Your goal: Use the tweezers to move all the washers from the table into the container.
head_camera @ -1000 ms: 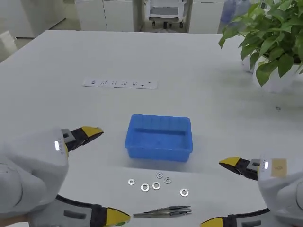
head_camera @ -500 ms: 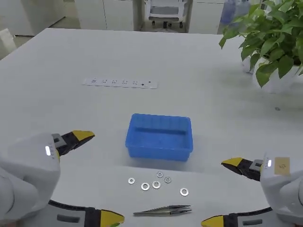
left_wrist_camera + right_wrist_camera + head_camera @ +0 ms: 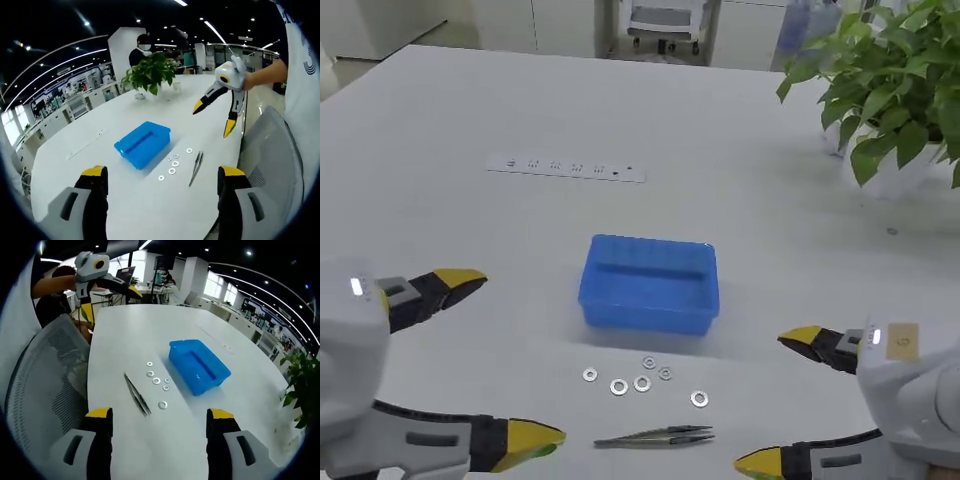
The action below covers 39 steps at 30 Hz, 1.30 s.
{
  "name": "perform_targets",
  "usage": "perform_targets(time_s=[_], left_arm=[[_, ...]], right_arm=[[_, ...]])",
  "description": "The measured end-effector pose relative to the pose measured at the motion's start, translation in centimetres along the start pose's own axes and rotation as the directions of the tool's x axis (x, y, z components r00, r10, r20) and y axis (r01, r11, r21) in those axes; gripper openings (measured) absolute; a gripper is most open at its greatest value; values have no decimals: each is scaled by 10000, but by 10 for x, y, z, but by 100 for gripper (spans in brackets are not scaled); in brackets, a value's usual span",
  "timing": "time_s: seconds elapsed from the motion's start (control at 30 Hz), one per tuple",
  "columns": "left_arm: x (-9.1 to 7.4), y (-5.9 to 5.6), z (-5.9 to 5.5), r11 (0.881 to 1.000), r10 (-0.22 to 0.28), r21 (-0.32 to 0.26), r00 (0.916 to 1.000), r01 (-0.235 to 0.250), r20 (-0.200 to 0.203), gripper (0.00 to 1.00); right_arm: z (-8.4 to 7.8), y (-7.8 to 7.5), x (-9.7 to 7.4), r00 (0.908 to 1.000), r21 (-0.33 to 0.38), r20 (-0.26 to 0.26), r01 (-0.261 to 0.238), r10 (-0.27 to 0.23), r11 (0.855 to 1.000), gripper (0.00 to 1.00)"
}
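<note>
Washers (image 3: 618,387) lie between container (image 3: 645,312) and tweezers (image 3: 655,436) (perhaps six).

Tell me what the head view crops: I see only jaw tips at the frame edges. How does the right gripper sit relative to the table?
Observer: The left gripper view shows the right gripper raised clear of the table, jaws wide apart, nothing between them.
Operator: And the left one?
Observer: The right gripper view shows the left gripper likewise lifted, open and empty.
Operator: Anyone else around?
Observer: A person stands behind the potted plant.
</note>
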<state>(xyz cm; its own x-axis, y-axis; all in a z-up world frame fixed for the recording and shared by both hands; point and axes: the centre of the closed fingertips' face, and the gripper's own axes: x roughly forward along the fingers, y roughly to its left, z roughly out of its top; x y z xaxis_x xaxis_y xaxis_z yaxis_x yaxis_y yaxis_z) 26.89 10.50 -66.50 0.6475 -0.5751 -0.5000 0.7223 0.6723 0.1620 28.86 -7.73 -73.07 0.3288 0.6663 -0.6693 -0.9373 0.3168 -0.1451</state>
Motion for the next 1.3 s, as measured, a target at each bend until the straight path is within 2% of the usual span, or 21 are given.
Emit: perform_targets(time_s=[0.1, 0.23, 0.43, 0.6, 0.7, 0.77, 0.83, 0.97, 1.03, 1.13, 1.2, 1.3], left_arm=[[2, 1, -7, 9999, -103, -15, 9997, 102, -213, 96], [6, 1, -10, 9998, -209, -9, 9993, 208, -318, 96], [11, 6, -12, 9998, -204, 13, 9991, 204, -362, 96], [16, 9, -26, 9995, -315, 62, 9964, 321, -786, 95], [17, 12, -27, 9993, -343, 122, 9956, 355, -870, 95], [18, 15, -26, 9994, -346, -54, 9970, 343, -698, 95], [19, 17, -21, 9976, -408, -571, 9984, 385, -385, 95], [22, 21, -15, 9951, -361, -918, 9993, 362, 25, 95], [25, 19, -17, 9955, -461, -826, 9989, 456, -47, 95], [33, 14, -30, 9968, -724, -384, 9957, 703, -582, 95], [37, 10, -33, 9951, -892, -485, 9941, 864, -609, 94], [42, -3, -34, 9885, -1397, -658, 9885, 1359, -582, 89]], right_arm=[[-3, 4, 0, 9999, 11, -147, -46, 46, 10000, 77], [-4, 5, -1, 9998, -14, -162, -120, 120, 9999, 76], [-5, -3, 0, 9998, 117, -206, 4, -1, 9999, 76], [-3, -10, 1, 9998, 145, -184, 60, -57, 9999, 76], [-2, -14, 0, 9998, 195, -163, 138, -134, 9997, 76], [-2, -16, 1, 9998, 286, -129, 146, -142, 9995, 76], [-2, -18, 1, 9998, 321, -131, 160, -156, 9994, 76], [-2, -21, 3, 9997, 400, -118, 196, -192, 9990, 76], [-2, -21, 4, 9998, 381, -129, 183, -178, 9991, 76], [-3, -17, 9, 9997, 265, -239, 2, 4, 9996, 75], [-4, -14, 13, 9994, 184, -323, -146, 152, 9997, 75], [-5, -8, 21, 9978, -7, -540, -389, 388, 9992, 74]])
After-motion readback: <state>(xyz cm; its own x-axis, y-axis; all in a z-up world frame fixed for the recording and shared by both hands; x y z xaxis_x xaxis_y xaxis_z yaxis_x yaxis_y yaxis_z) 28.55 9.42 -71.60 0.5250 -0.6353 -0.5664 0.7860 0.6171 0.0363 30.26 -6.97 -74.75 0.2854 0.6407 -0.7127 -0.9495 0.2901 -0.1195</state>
